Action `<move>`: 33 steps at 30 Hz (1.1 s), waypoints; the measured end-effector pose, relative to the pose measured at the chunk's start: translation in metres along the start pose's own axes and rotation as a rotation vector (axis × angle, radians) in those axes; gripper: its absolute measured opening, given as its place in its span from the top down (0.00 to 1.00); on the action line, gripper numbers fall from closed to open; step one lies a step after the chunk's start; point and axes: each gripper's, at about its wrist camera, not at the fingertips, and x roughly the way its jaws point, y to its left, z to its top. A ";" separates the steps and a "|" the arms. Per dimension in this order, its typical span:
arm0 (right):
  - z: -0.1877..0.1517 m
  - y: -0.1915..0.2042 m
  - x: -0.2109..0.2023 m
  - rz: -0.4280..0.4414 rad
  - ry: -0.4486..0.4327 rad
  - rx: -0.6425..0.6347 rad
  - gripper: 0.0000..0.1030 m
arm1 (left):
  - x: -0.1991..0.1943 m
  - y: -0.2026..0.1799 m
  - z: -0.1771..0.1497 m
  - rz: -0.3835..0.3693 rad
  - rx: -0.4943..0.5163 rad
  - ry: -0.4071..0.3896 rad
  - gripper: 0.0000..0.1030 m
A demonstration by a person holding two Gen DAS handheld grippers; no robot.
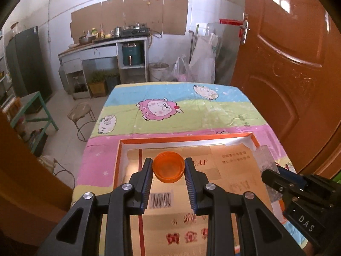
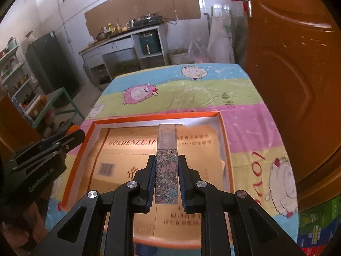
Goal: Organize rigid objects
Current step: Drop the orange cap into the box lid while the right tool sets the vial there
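My left gripper (image 1: 168,161) is shut on an orange plastic cap (image 1: 168,167), open side up, held over the orange-rimmed shallow box (image 1: 185,137) lined with printed cardboard. My right gripper (image 2: 166,159) is shut on a slim bottle (image 2: 166,166) with a floral pattern and a clear cap, pointing away from me over the same box (image 2: 149,115). The right gripper also shows at the right edge of the left wrist view (image 1: 277,179), and the left gripper at the left edge of the right wrist view (image 2: 70,138).
The box lies on a table with a sheep-print cloth (image 1: 170,106). An orange door (image 1: 287,64) stands close on the right. A stool (image 1: 82,115) and a green table (image 1: 36,111) stand on the floor to the left. A kitchen counter (image 1: 102,47) is at the back.
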 end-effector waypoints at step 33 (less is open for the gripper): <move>0.021 -0.016 0.118 -0.063 0.171 -0.014 0.80 | 0.131 0.009 0.008 -0.071 -0.032 0.242 0.71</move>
